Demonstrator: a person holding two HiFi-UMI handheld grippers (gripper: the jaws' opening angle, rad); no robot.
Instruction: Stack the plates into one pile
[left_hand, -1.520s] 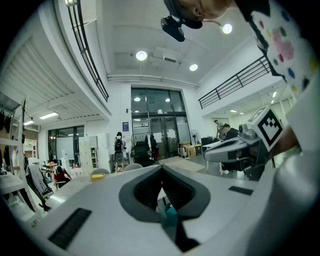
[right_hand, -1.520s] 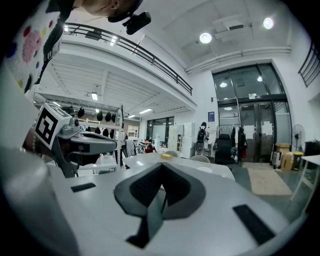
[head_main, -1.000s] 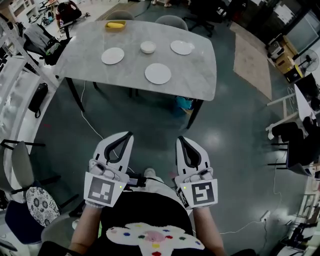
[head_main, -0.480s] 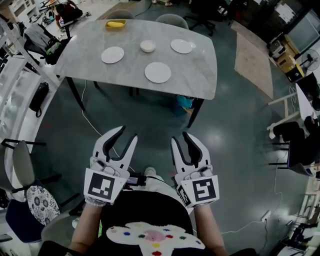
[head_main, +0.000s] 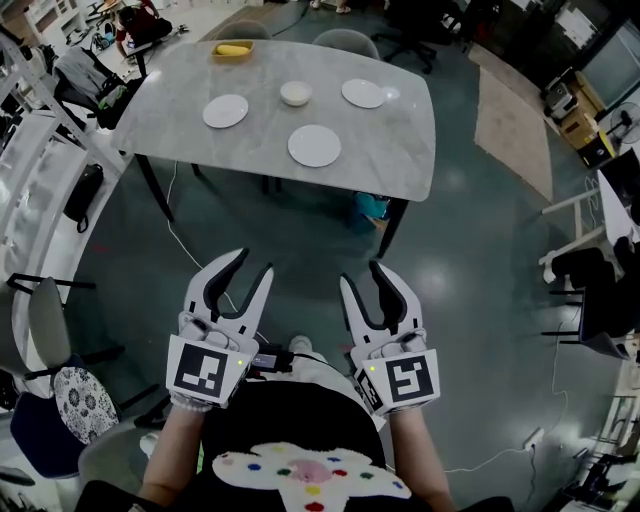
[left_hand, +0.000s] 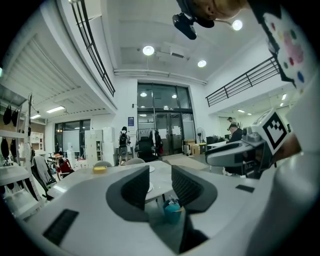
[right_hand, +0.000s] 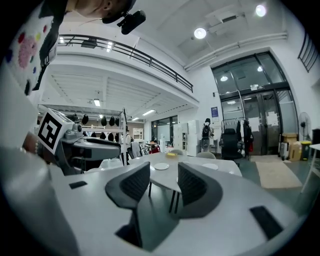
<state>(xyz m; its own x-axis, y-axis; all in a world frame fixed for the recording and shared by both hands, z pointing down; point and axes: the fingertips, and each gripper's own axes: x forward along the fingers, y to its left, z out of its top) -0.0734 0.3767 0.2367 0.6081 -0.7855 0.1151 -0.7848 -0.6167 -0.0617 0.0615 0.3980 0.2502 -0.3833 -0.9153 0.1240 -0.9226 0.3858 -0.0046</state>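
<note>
Three white plates lie apart on the grey marble table (head_main: 400, 160): one at the left (head_main: 226, 110), one nearer the front (head_main: 314, 146), one at the back right (head_main: 363, 93). A white bowl (head_main: 296, 94) sits between them. Both grippers hang over the floor, well short of the table. My left gripper (head_main: 250, 265) and right gripper (head_main: 366, 275) have just been opening, and nothing is between their pads. Past the jaws of the left gripper (left_hand: 160, 185) stands the table. From the right gripper (right_hand: 164, 185) I see a plate (right_hand: 161, 166) far ahead.
A yellow dish (head_main: 232, 49) sits at the table's far edge, with two chairs (head_main: 342, 42) behind it. A teal object (head_main: 368, 205) lies under the table. A white cable (head_main: 180, 250) runs over the floor. Chairs and bags (head_main: 80, 75) line the left side.
Both grippers went from shut to open, the jaws spreading step by step. The hands stayed in about the same place in front of the body.
</note>
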